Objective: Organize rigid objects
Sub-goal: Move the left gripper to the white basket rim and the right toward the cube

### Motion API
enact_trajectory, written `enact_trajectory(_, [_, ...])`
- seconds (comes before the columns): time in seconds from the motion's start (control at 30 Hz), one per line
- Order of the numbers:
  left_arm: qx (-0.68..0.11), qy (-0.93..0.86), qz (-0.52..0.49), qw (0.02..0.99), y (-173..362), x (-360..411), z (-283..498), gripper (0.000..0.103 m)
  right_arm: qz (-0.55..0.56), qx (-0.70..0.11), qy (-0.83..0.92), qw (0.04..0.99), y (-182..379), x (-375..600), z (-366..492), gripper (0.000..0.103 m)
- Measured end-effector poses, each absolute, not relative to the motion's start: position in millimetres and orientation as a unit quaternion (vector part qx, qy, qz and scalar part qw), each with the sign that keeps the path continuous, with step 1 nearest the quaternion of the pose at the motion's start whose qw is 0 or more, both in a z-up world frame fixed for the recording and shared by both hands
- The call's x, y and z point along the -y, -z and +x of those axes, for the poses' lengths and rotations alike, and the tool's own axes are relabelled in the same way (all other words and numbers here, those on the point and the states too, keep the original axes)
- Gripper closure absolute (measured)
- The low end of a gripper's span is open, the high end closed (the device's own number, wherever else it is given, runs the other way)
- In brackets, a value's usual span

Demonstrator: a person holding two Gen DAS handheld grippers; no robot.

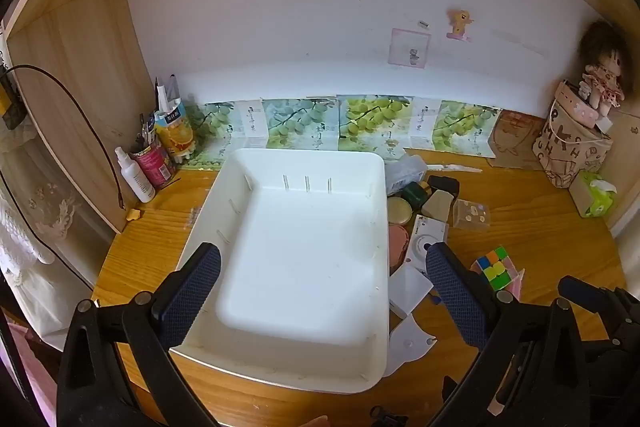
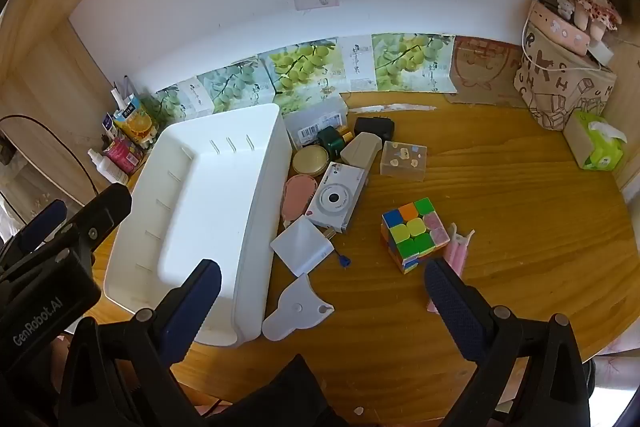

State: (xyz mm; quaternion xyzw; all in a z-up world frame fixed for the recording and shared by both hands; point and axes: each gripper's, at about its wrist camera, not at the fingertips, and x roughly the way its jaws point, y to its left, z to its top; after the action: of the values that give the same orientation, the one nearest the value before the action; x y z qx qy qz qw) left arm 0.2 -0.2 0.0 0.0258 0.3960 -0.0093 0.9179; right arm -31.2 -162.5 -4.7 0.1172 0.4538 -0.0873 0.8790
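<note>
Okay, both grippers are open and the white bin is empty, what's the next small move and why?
Probably lower the right gripper toward the white charger block beside the white bin. Its jaws stand wide with nothing between them, the block lies nearest them, and it sits apart enough from the white camera to grasp cleanly. The left gripper hovers over the bin.

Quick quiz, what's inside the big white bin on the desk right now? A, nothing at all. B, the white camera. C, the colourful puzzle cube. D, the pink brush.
A: the white bin shows only bare floor, while the cube, camera and brush lie on the desk beside it.
</note>
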Motion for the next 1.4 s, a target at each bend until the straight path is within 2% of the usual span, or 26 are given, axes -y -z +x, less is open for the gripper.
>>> enact_trajectory(0.6, [-0.399,0.008,0.018,0.917,-0.2,2.7,-8.9,0.001,0.119,-0.464,0.081,0.874,11.0,166.1,-34.6,0.001])
enact_trajectory(1.03, [-0.46,-0.019,-0.019,0.888,21.6,0.4,-20.4,0.001,0.117,-0.512,0.051,0.849,32.4,169.1,-38.8,0.001])
enact_trajectory(1.4, [-0.473,-0.048,-0.024,0.88,29.2,10.9,-33.8,0.001,0.104,-0.543,0.01,0.833,48.0,173.1,-42.3,0.001])
